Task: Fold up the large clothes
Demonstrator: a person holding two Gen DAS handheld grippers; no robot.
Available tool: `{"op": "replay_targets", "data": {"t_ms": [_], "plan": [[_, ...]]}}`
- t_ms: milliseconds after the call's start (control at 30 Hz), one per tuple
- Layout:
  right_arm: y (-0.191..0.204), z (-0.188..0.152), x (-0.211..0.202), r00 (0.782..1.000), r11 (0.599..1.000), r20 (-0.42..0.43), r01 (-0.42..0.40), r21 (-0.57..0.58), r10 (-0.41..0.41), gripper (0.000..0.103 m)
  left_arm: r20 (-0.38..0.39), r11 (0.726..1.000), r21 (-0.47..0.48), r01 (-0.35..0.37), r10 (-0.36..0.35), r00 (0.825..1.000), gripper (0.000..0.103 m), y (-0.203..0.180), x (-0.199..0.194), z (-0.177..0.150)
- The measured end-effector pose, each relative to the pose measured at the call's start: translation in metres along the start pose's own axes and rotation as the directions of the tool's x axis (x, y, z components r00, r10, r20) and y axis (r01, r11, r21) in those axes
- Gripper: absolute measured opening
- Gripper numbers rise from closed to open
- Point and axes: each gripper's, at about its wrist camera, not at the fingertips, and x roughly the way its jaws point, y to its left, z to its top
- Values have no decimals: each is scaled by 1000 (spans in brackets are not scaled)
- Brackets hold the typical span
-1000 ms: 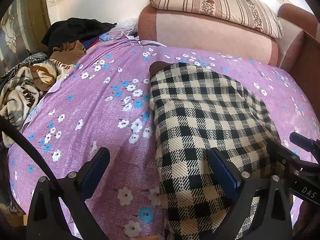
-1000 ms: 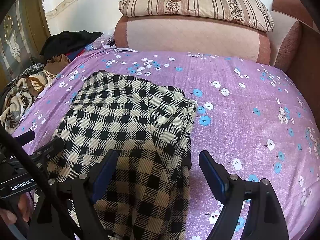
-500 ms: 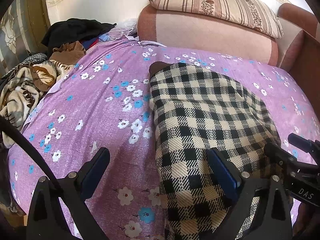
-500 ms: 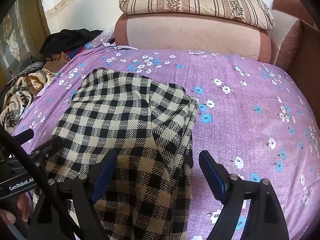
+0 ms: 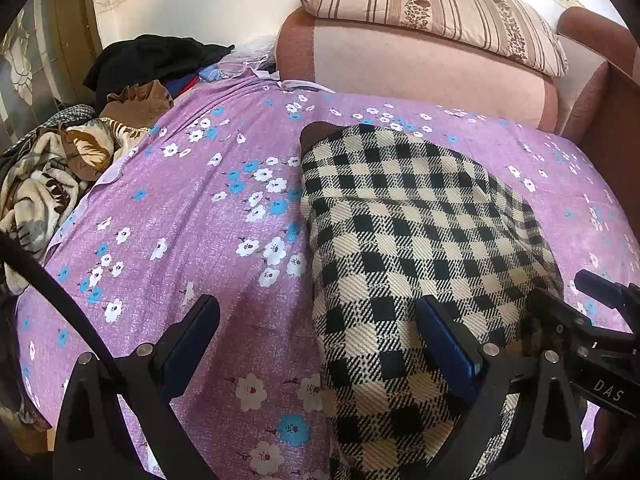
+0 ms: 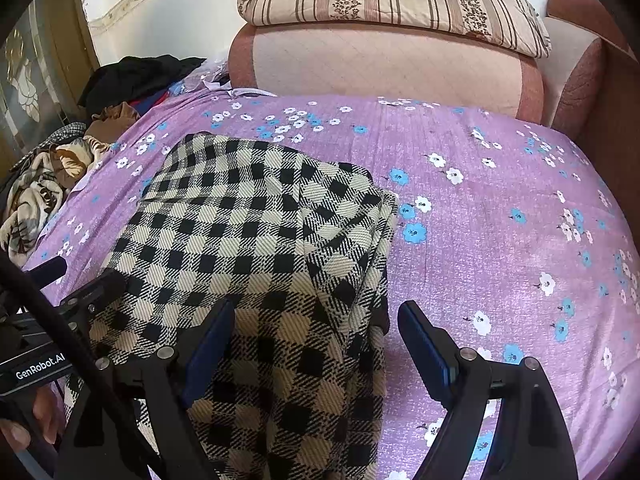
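A black-and-cream checked garment lies lengthwise on the purple flowered sheet, folded into a long strip. My left gripper is open just above it, astride the strip's left edge, its right finger over the cloth. My right gripper is open too, astride the strip's right edge, where the layers bunch in a ridge. Neither pair of pads presses the fabric. Each view catches the other gripper's body at its side edge.
A heap of dark and brown clothes and a patterned blanket lie at the bed's far left. A pink bolster with a striped pillow on it closes the far end. A wooden frame runs along the right. A person's hand holds the left tool.
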Motion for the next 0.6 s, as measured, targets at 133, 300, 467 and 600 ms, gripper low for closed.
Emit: {"op": "replay_targets", "data": {"t_ms": [133, 300, 467, 600], "plan": [[0, 0, 0, 1000, 1000, 1, 0, -2, 0, 88, -1, 1000, 0, -3, 3, 1000, 98, 0, 0, 0], [1, 0, 0, 1000, 1000, -2, -2, -3, 2, 88, 0, 1000, -5, -4, 4, 1000, 98, 0, 0, 0], [4, -1, 2, 1000, 1000, -9, 0, -12, 0, 88, 14, 1000, -1, 15, -15, 1000, 98, 0, -1, 0], [3, -1, 3, 1000, 1000, -13, -4, -7, 4, 88, 41, 1000, 8, 29, -30, 999, 98, -2, -6, 1]]}}
